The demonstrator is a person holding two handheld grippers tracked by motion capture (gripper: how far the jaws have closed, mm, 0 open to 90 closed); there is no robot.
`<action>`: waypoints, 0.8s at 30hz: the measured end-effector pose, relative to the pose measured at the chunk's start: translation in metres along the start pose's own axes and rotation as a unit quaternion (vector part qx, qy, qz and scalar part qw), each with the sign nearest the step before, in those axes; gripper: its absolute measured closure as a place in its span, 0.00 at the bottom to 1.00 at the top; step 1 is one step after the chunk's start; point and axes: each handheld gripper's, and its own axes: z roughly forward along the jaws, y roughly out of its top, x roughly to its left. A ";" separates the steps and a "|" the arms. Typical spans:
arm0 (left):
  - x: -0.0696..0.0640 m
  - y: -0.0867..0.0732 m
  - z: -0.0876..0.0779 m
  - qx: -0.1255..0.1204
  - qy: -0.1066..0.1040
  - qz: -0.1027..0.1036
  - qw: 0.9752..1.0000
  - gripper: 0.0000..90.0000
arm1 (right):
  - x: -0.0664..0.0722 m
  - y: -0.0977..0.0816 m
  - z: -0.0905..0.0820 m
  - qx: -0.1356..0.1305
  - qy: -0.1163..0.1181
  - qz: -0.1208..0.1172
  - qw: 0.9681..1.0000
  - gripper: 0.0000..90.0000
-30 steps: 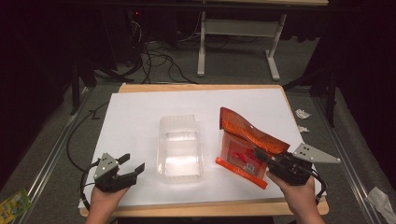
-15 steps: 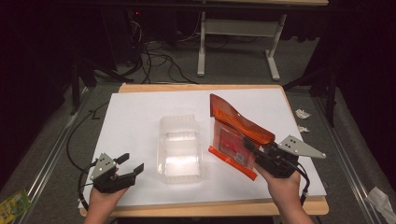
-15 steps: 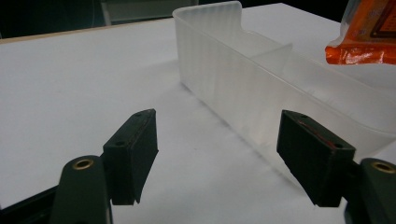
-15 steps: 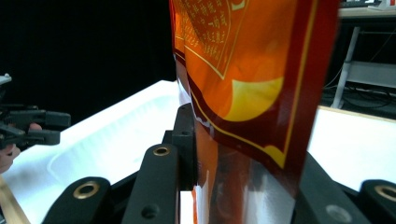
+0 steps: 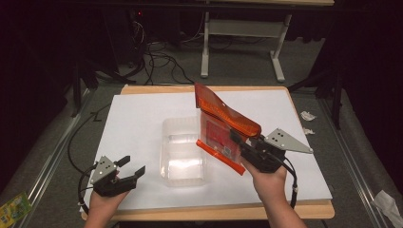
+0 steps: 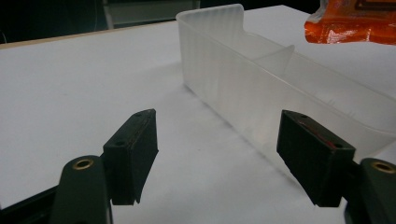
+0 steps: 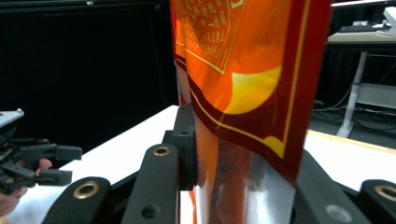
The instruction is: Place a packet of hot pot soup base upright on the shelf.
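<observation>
- Clamping the orange pouch [image 5: 222,128] in my right gripper [image 5: 243,145], at three o'clock of the clear tray [image 5: 183,152].
- Resting my left gripper [image 5: 128,169] released at the surface's [image 5: 142,118] seven o'clock.

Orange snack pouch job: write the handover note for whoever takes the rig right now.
Right hand-held gripper: shut on the glossy orange foil snack pouch, holding it off the white table top, beside the right edge of the clear, ribbed plastic bin.
Left hand-held gripper: open, holding nothing, resting near the table's front left, left of the bin.
Done: pouch gripped and lifted.
Left: probably carry the pouch over the bin and lower it in; nothing visible in the bin yet.
</observation>
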 end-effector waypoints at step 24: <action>0.001 0.001 -0.004 -0.018 0.002 -0.005 1.000 0.32 | 0.042 -0.001 0.055 -0.013 0.033 0.008 0.999 0.81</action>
